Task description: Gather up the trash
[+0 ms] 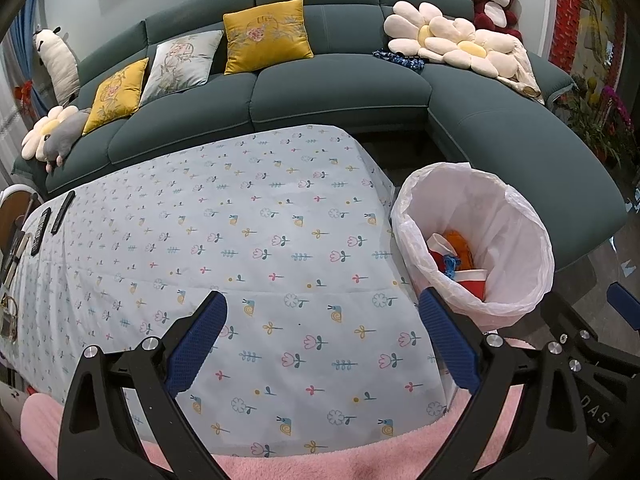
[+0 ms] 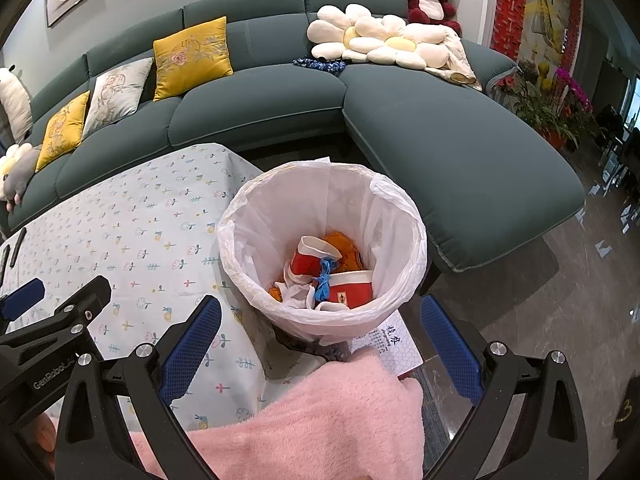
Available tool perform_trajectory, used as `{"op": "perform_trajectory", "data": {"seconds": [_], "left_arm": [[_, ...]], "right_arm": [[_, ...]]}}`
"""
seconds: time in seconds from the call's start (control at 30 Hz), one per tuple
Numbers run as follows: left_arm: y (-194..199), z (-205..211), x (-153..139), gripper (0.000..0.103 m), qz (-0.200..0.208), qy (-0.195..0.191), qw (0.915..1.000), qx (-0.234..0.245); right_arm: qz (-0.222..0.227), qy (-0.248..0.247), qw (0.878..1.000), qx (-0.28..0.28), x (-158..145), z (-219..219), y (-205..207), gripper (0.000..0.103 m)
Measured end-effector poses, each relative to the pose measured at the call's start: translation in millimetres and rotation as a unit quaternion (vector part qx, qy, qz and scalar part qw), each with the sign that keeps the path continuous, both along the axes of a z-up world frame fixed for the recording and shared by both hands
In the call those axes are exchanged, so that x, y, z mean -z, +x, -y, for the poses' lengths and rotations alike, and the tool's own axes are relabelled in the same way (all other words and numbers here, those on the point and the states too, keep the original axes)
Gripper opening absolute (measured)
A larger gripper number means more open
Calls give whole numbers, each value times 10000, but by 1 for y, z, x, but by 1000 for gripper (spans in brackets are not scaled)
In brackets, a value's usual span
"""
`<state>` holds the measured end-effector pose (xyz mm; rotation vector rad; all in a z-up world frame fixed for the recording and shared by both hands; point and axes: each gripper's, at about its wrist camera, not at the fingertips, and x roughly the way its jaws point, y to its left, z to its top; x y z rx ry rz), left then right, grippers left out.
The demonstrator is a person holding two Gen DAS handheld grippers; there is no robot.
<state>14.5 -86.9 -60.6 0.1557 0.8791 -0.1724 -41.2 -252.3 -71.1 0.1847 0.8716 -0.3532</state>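
A trash bin with a white plastic liner (image 1: 476, 240) (image 2: 320, 240) stands on the floor at the table's right end. Inside lie red paper cups (image 2: 352, 290) (image 1: 474, 282), orange scraps (image 2: 348, 250), white crumpled paper (image 2: 296, 294) and a blue twist (image 2: 323, 280). My left gripper (image 1: 320, 340) hovers open over the flowered tablecloth (image 1: 248, 248), nothing between its blue-padded fingers. My right gripper (image 2: 320, 344) is open just in front of the bin, holding nothing. The right gripper's body (image 1: 580, 352) shows in the left wrist view, the left gripper's body (image 2: 52, 336) in the right wrist view.
A teal sectional sofa (image 1: 336, 92) with cushions and plush toys curves behind the table and bin. Remote controls (image 1: 62, 212) lie at the table's far left edge. A pink fleece (image 2: 312, 420) covers the near foreground. A printed book (image 2: 390, 348) lies under the bin.
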Motion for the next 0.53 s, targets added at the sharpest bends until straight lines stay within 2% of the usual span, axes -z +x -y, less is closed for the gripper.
{"op": "perform_trajectory", "data": {"seconds": [0.53], "left_arm": [[1, 0, 1, 92, -25, -50, 9999, 157]], "right_arm": [[-35, 15, 10000, 34, 2, 2, 2, 96]]}}
